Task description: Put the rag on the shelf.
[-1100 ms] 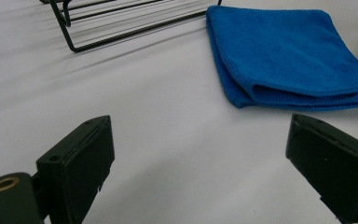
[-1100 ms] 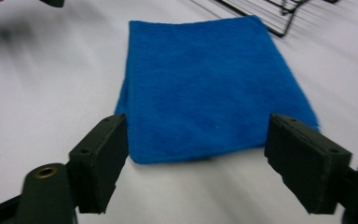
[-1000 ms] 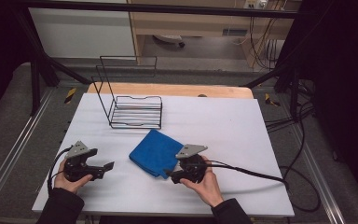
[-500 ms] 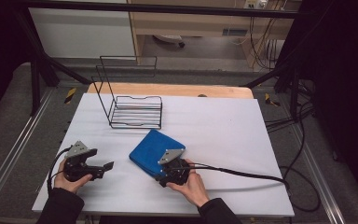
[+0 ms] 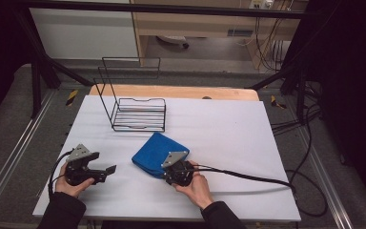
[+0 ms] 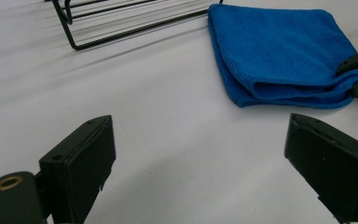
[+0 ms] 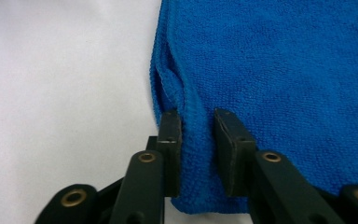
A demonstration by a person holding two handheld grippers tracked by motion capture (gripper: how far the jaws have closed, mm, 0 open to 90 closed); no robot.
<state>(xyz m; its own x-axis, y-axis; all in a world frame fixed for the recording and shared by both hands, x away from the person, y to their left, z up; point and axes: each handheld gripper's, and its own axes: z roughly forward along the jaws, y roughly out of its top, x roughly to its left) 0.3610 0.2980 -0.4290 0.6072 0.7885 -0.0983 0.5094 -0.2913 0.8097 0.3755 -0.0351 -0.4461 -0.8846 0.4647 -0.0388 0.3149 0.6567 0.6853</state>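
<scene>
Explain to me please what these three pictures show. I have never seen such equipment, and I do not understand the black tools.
A person sits at a white table and holds one hand tool, a two-jaw gripper, in each hand. One picture is taken from above; the other two come from small cameras riding on each gripper. On the table lie a folded blue cloth and a black wire rack. The right gripper has just been closing its jaws, and they now pinch the cloth's edge. The left gripper is open with nothing between its jaws.

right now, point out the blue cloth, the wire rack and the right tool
blue cloth (image 5: 153,151), high view, its flat top
wire rack (image 5: 138,114), high view, its floor bars
right tool (image 7: 197,122), right gripper view, between its fingertips
</scene>
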